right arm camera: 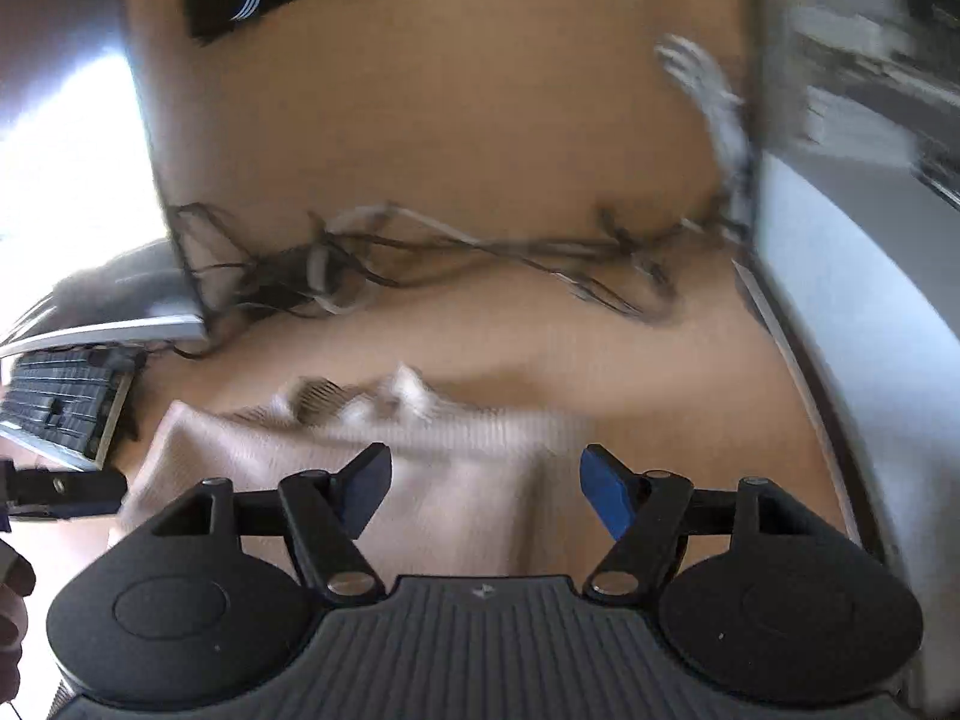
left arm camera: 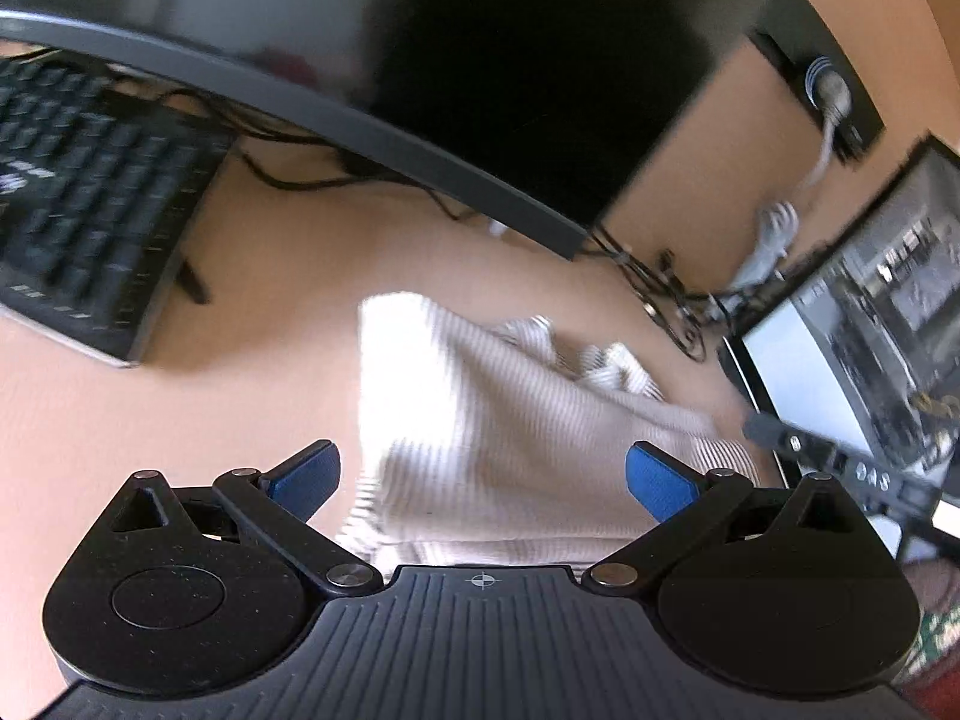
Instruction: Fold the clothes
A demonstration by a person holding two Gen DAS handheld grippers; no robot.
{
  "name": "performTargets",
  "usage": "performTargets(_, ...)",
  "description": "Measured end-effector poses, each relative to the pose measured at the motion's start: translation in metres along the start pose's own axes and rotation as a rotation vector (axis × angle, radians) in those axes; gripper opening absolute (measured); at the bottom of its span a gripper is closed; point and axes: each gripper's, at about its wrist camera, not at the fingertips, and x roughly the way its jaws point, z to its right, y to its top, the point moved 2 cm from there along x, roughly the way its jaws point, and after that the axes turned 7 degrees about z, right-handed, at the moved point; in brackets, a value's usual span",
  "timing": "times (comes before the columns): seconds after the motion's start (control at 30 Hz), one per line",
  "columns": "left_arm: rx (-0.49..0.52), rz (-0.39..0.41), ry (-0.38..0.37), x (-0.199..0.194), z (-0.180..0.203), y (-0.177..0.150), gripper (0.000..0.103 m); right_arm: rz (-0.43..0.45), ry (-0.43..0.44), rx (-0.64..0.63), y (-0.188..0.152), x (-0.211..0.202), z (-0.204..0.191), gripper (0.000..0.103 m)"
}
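Both hand-held grippers hang above the desk with their blue-padded jaws spread apart and nothing pinched between them. From the left wrist view, the left gripper (left arm camera: 483, 474) has the cream ribbed garment (left arm camera: 480, 420) lying directly beyond and beneath the gap between its fingers; the cloth passes under the jaw line but the pads do not press on it. From the right wrist view, the right gripper (right arm camera: 486, 492) likewise stands open over the near edge of the same garment (right arm camera: 384, 480), which spreads mostly to the left of its centre and reaches towards the keyboard.

The garment is a pale cream knit with fine ribbing, lying flattened on the tan wooden desk (left arm camera: 288, 276), with a bunched, rumpled part at its far edge. It sits between a black keyboard (left arm camera: 90, 198) on the left and a lit monitor (left arm camera: 852, 324) on the right, with a second, dark monitor (left arm camera: 420, 90) behind it. A tangle of black and white cables (right arm camera: 420, 258) runs along the back of the desk, well beyond the cloth.

In the left view, the right gripper's black finger linkage shows at the right edge with some pale characters on it, too blurred to read. Each gripper's body is black ribbed plastic with round pivot housings and metal pins. Motion blur softens both views.
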Motion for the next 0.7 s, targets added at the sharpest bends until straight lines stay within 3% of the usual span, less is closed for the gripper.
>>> performTargets(0.07, -0.031, 0.018, 0.023, -0.013, -0.011, -0.001, 0.103, -0.025, 0.064, -0.014, 0.012, 0.021, -0.011, 0.058)
performTargets(0.17, -0.077, 0.033, 0.07, -0.035, -0.03, -0.006, 0.103, -0.077, 0.071, -0.084, 0.023, 0.064, -0.025, 0.057)
performTargets(0.3, -0.149, 0.045, 0.145, -0.07, -0.06, -0.018, 0.103, -0.122, 0.019, -0.199, 0.015, 0.115, -0.033, 0.057)
performTargets(0.33, -0.168, 0.048, 0.165, -0.078, -0.068, -0.021, 0.103, -0.131, 0.018, -0.203, 0.011, 0.124, -0.033, 0.054)
performTargets(0.37, -0.19, 0.049, 0.181, -0.084, -0.077, -0.023, 0.103, -0.133, 0.035, -0.194, 0.009, 0.124, -0.034, 0.041)
performTargets(0.4, -0.21, 0.047, 0.189, -0.088, -0.084, -0.024, 0.103, -0.128, 0.065, -0.176, 0.009, 0.118, -0.037, 0.034)
performTargets(0.47, -0.217, 0.04, 0.19, -0.09, -0.092, -0.022, 0.103, -0.12, 0.123, -0.139, 0.01, 0.107, -0.043, 0.008)
performTargets(0.57, -0.198, 0.049, 0.136, -0.087, -0.092, -0.008, 0.103, -0.098, 0.219, -0.072, 0.014, 0.08, -0.051, 0.006)
performTargets(0.7, -0.189, 0.084, -0.032, -0.079, -0.076, 0.013, 0.103, -0.067, 0.359, -0.015, 0.015, -0.006, -0.062, 0.005)
